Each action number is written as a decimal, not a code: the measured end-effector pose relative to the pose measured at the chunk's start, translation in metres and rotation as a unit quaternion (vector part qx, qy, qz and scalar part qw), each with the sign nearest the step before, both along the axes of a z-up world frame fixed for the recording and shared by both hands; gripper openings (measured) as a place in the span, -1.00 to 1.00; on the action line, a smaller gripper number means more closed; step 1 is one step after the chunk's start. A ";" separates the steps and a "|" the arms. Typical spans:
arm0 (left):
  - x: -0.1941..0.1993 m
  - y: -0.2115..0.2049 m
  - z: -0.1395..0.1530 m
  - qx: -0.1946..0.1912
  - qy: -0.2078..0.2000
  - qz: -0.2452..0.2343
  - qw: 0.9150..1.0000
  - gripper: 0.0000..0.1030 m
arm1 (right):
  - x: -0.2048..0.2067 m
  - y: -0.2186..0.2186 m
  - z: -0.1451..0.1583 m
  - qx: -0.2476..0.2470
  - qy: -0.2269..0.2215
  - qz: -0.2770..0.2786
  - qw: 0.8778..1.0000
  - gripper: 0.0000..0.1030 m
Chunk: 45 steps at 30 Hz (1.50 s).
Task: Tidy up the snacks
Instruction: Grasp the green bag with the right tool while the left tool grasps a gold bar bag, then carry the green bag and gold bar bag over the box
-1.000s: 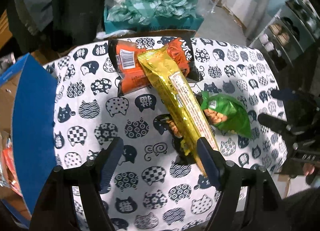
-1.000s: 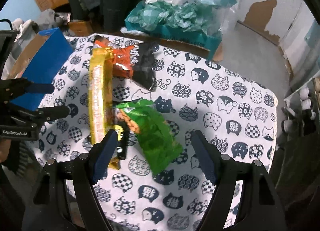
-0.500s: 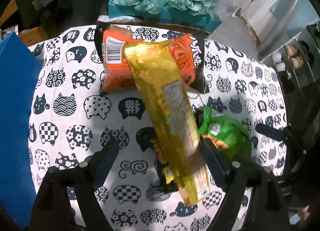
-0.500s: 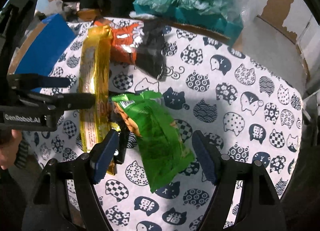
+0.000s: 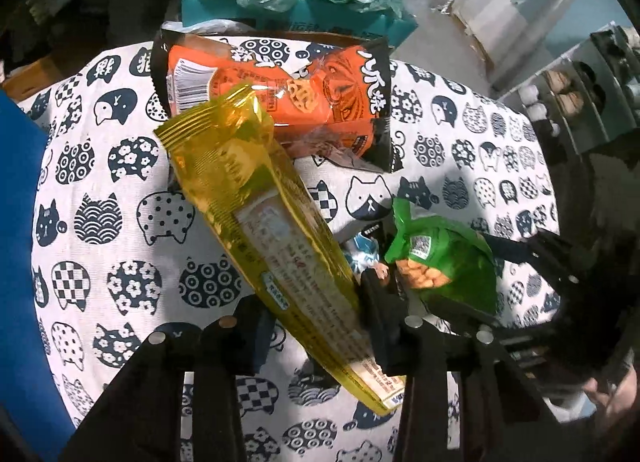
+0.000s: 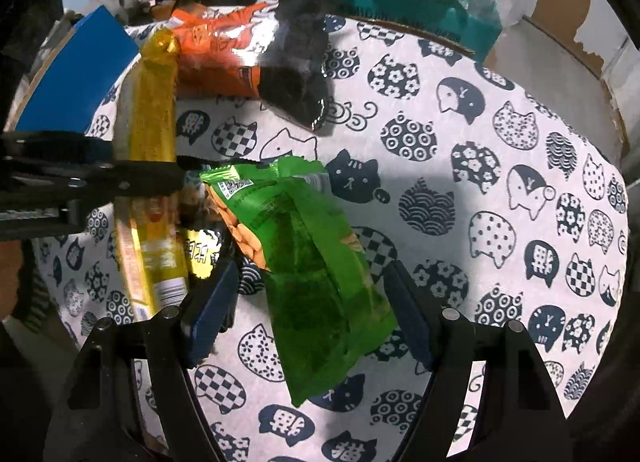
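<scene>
My left gripper [image 5: 320,326] is clenched across the long yellow foil snack pack [image 5: 260,222], its fingers pressing both long edges near the pack's near end. My right gripper [image 6: 312,302] is released, fingers spread either side of the green plastic bag of nuts [image 6: 304,254], apparently not yet touching it.

Procedure, as I judge it: keep the left grip firm, since the yellow pack is long and its free end will likely sag; lift it straight up before moving sideways. Centre the right fingers on the green bag's middle, then close.

Taking the yellow pack as landmark: the green bag lies just beside it to the right. A small dark packet [image 5: 368,250] sits between them, partly hidden. The orange-and-black crinkled snack bag [image 5: 280,102] lies under the yellow pack's far end, so it may drag. All rest on the cat-print tablecloth [image 5: 120,222]. A blue box [image 6: 80,78] stands at the left edge.
</scene>
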State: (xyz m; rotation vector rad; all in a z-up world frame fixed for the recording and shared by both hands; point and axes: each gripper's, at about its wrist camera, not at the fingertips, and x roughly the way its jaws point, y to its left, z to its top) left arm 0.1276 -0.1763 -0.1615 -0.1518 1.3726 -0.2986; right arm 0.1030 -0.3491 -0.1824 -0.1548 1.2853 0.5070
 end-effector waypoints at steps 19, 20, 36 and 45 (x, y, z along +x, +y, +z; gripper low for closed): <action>-0.018 0.063 0.017 0.073 -0.028 -0.063 0.995 -0.36 | 0.007 0.025 -0.024 -0.027 0.017 0.000 0.999 -0.30; -0.019 0.064 0.019 0.076 -0.032 -0.067 0.994 -0.36 | 0.008 0.023 -0.025 -0.025 0.017 -0.005 1.000 -0.35; -0.046 0.091 0.064 0.093 -0.100 -0.083 0.987 -0.38 | -0.007 0.019 0.038 -0.018 -0.026 -0.091 0.995 -0.45; -0.066 0.111 0.111 0.104 -0.169 -0.069 0.978 -0.38 | -0.032 0.031 0.100 0.005 -0.084 -0.108 0.991 -0.45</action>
